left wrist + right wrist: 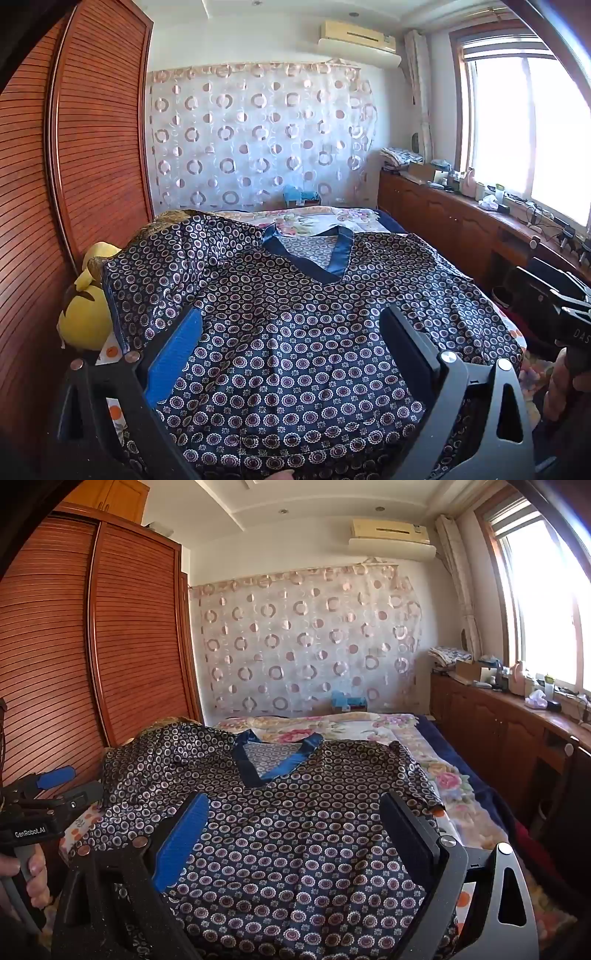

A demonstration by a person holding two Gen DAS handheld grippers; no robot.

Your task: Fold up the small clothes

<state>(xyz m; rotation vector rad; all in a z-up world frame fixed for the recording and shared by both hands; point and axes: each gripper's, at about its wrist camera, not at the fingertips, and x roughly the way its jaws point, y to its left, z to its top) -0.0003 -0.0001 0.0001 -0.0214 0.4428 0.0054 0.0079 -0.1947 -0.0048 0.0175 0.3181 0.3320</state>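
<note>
A dark blue satin top with a ring print and a blue V-neck band lies spread face up on the bed, its left sleeve draped over a hump. My left gripper hovers over its lower body, jaws wide open, nothing between them. In the right wrist view the same top fills the foreground and my right gripper also stands open above it, empty. The left gripper appears at that view's left edge, held by a hand. The right gripper's body shows at the left view's right edge.
A floral bedspread covers the bed beyond the collar. A yellow plush toy sits at the bed's left, against a slatted wooden wardrobe. A wooden cabinet with clutter runs under the window on the right.
</note>
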